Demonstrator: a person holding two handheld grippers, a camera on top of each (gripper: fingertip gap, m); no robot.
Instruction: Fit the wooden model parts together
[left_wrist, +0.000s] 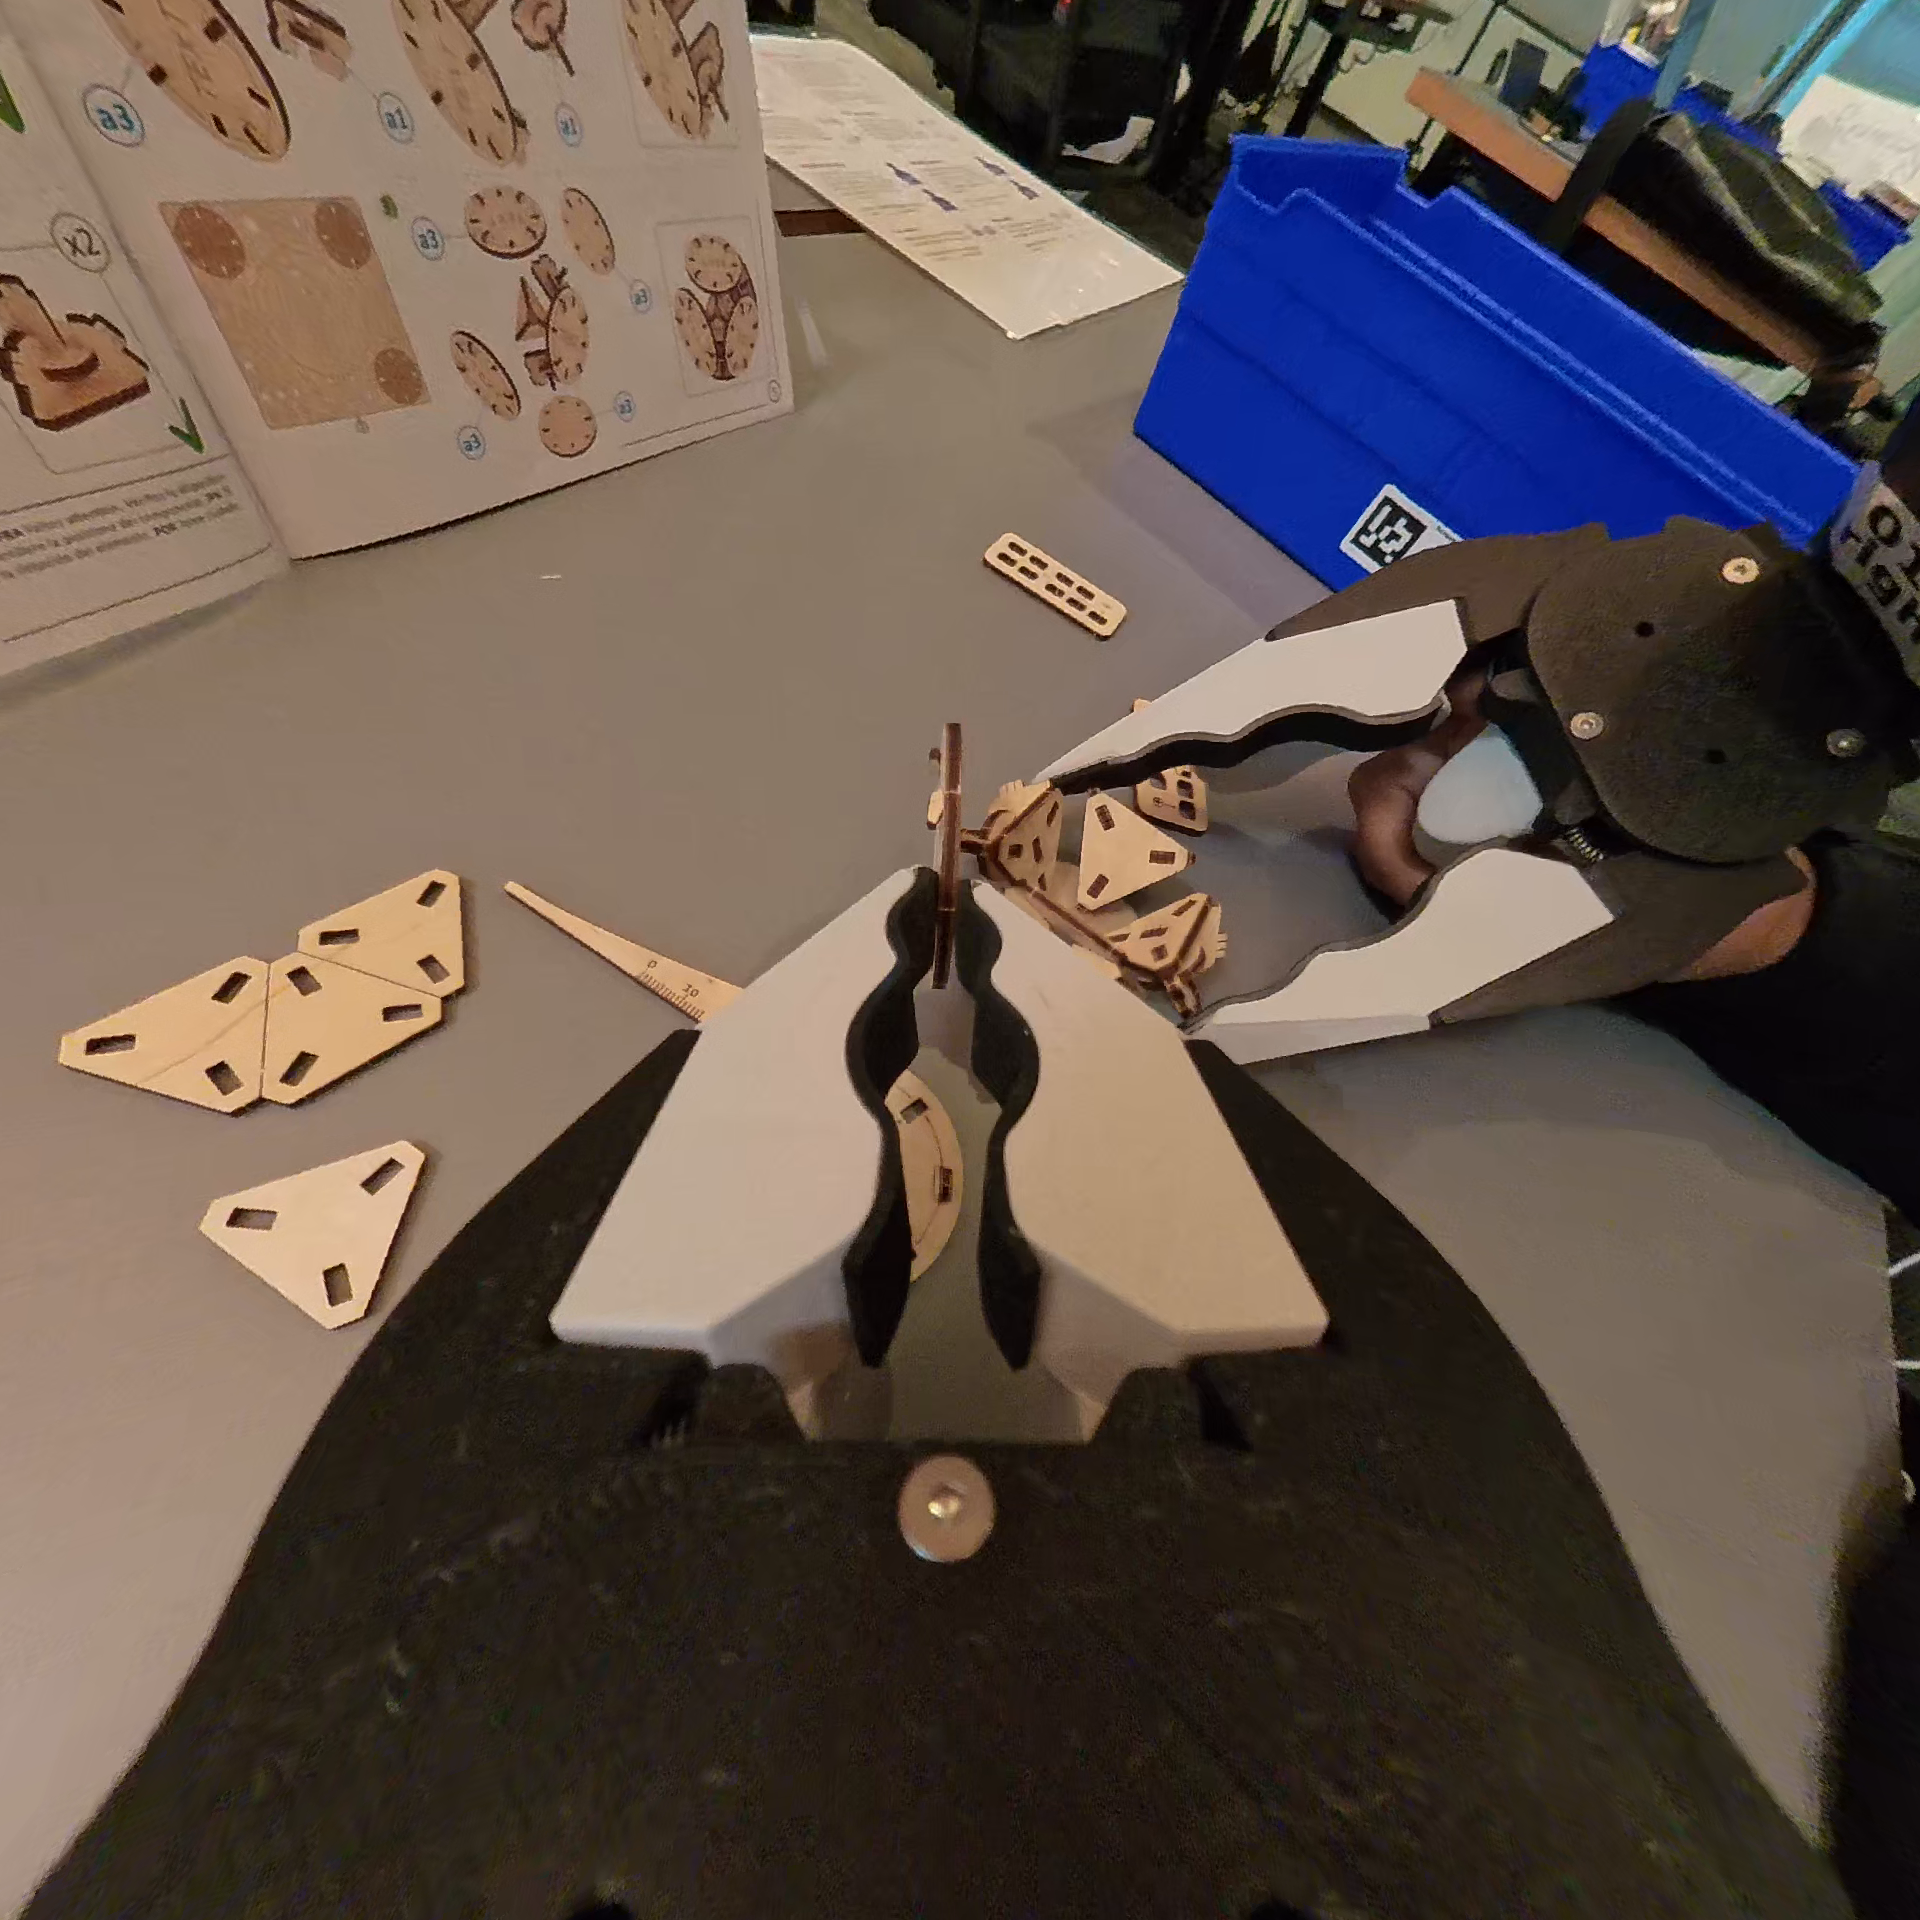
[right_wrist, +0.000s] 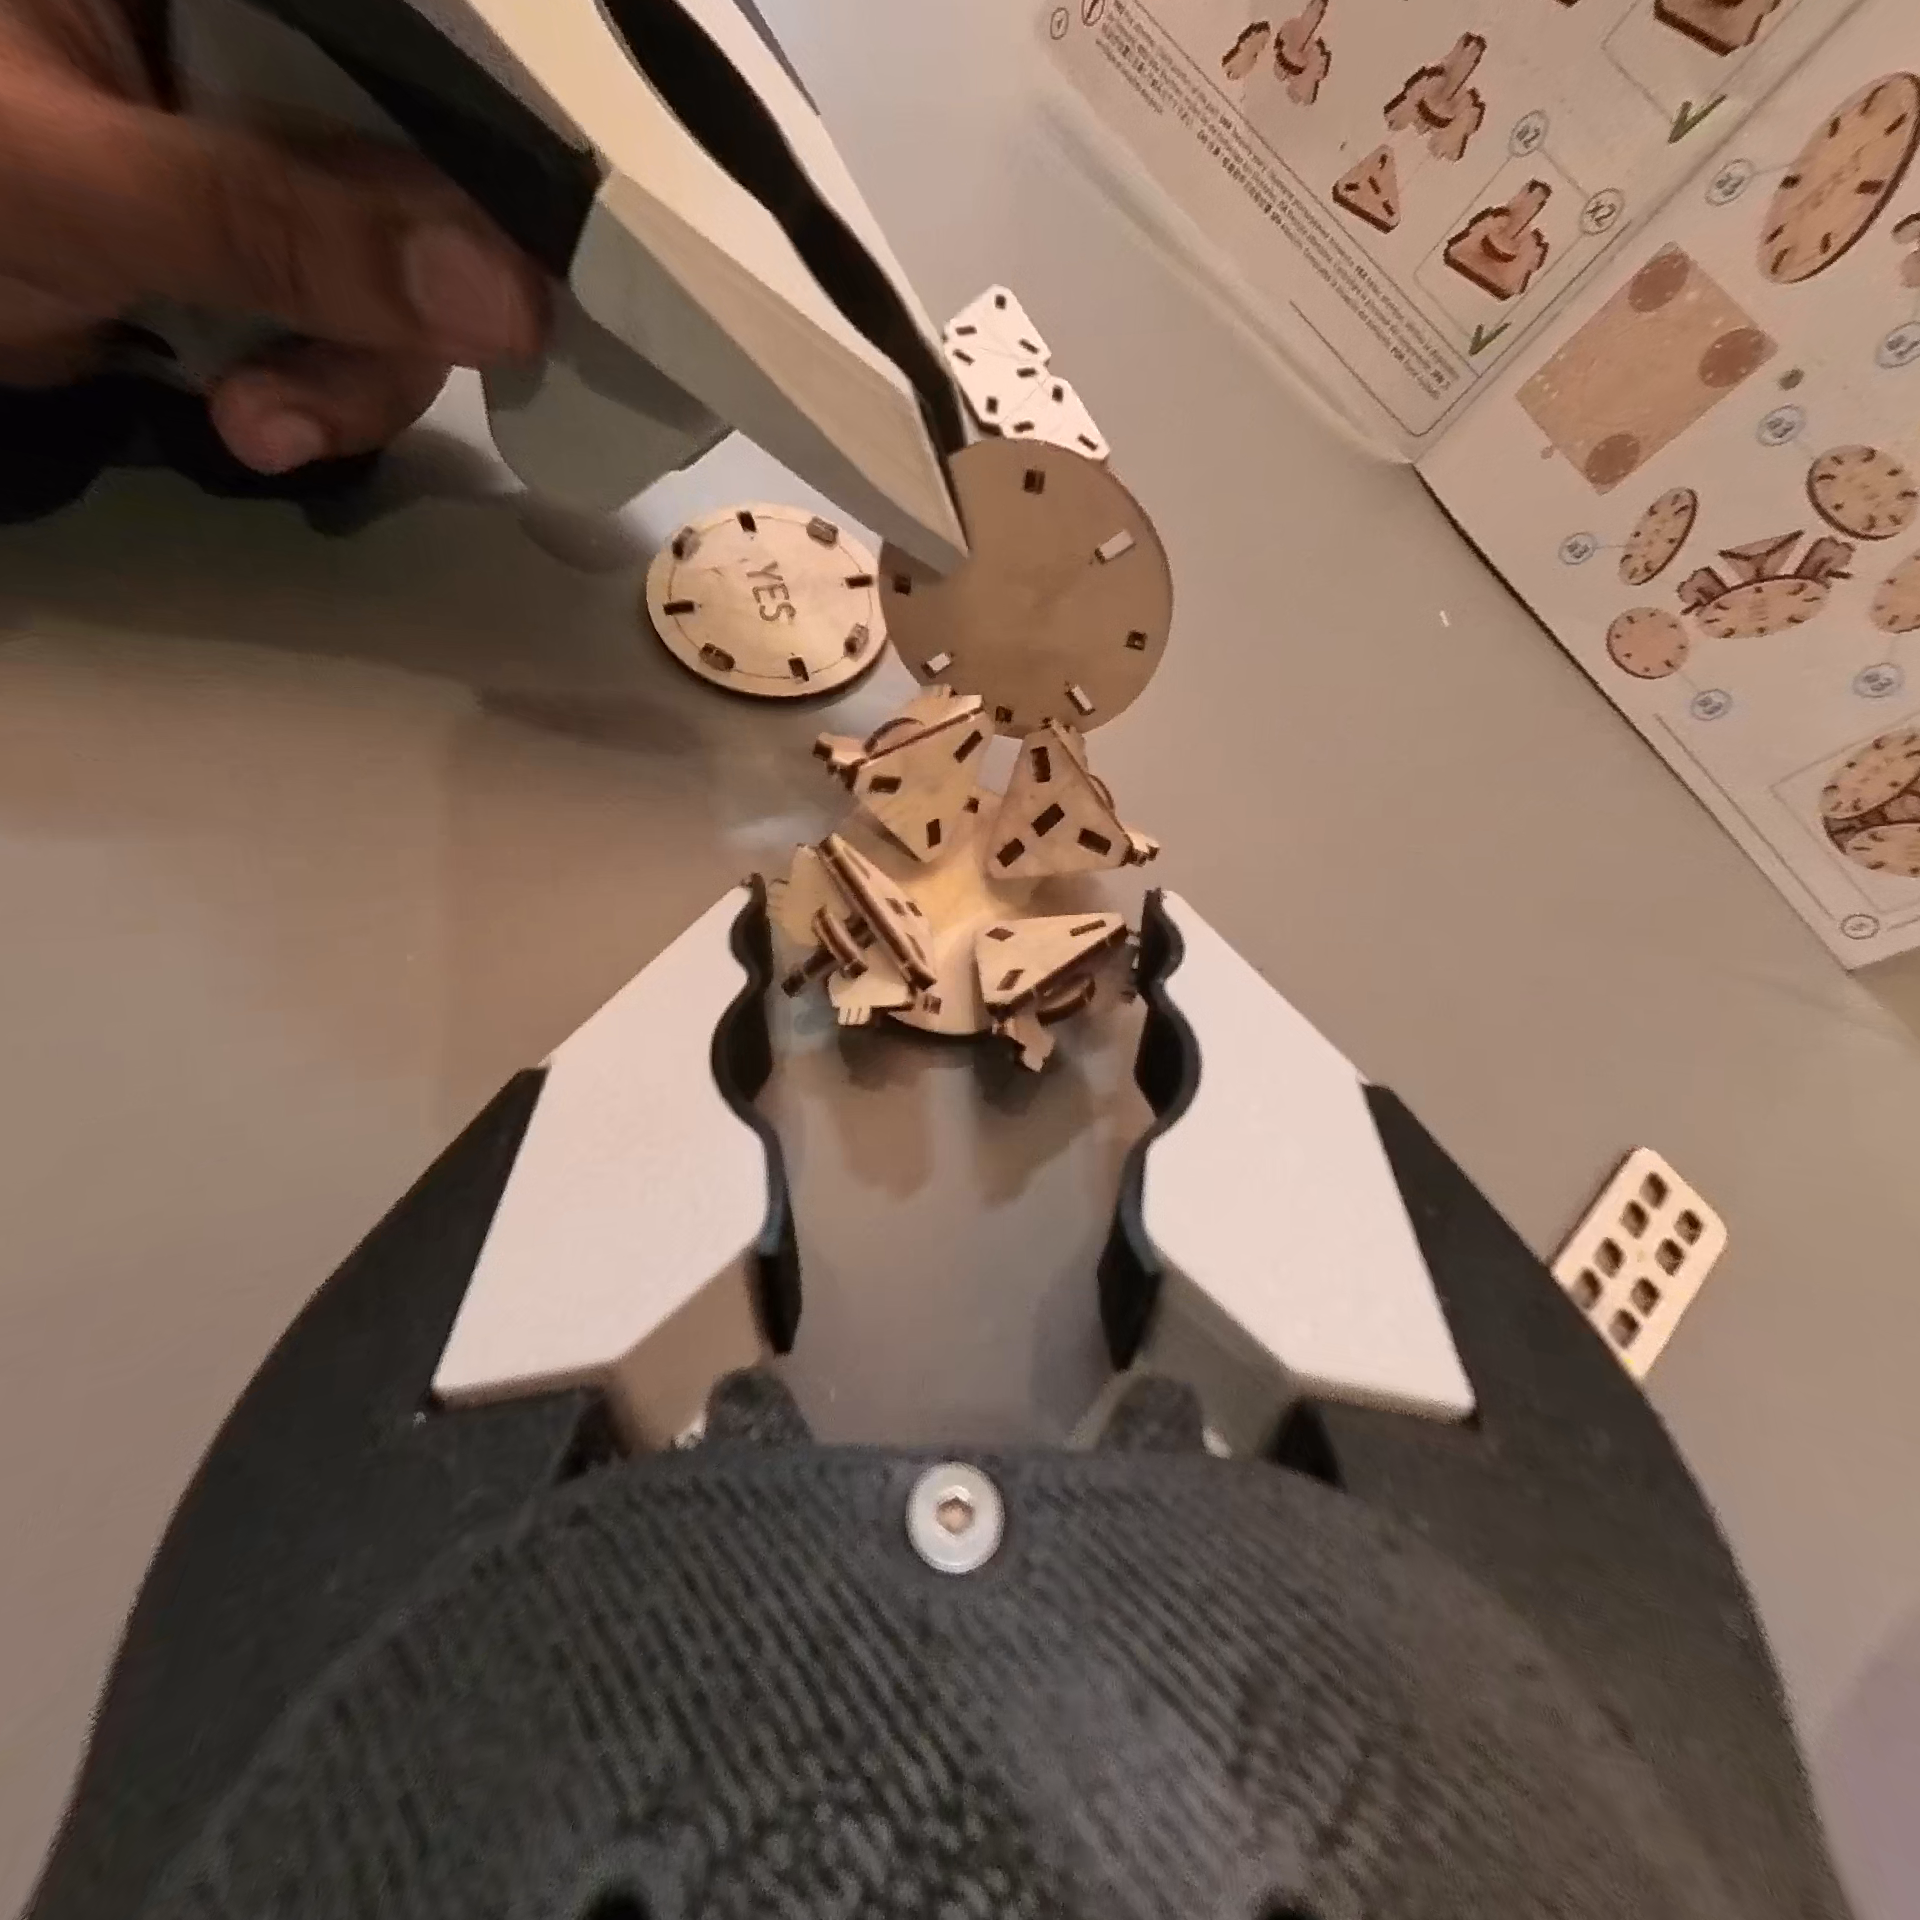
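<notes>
Disc (right_wrist: 1029, 582) upright, clamped edge-on in my left gripper (left_wrist: 943, 904), its rim touching the top of the wooden assembly (right_wrist: 956, 894) on the table (right_wrist: 312, 883). My right gripper (right_wrist: 956, 935) straddles the assembly's base, pads (right_wrist: 1153, 935) just beside it; actual contact I cannot tell. Spare disc (right_wrist: 764, 608) and loose triangles (left_wrist: 270, 997) lie nearby, manual (left_wrist: 416, 260) behind.

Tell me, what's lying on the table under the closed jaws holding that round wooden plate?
A second wooden disc, slotted round its rim, lies flat on the grey table beneath the left gripper. That gripper covers part of it, so its far edge is hidden.
</notes>
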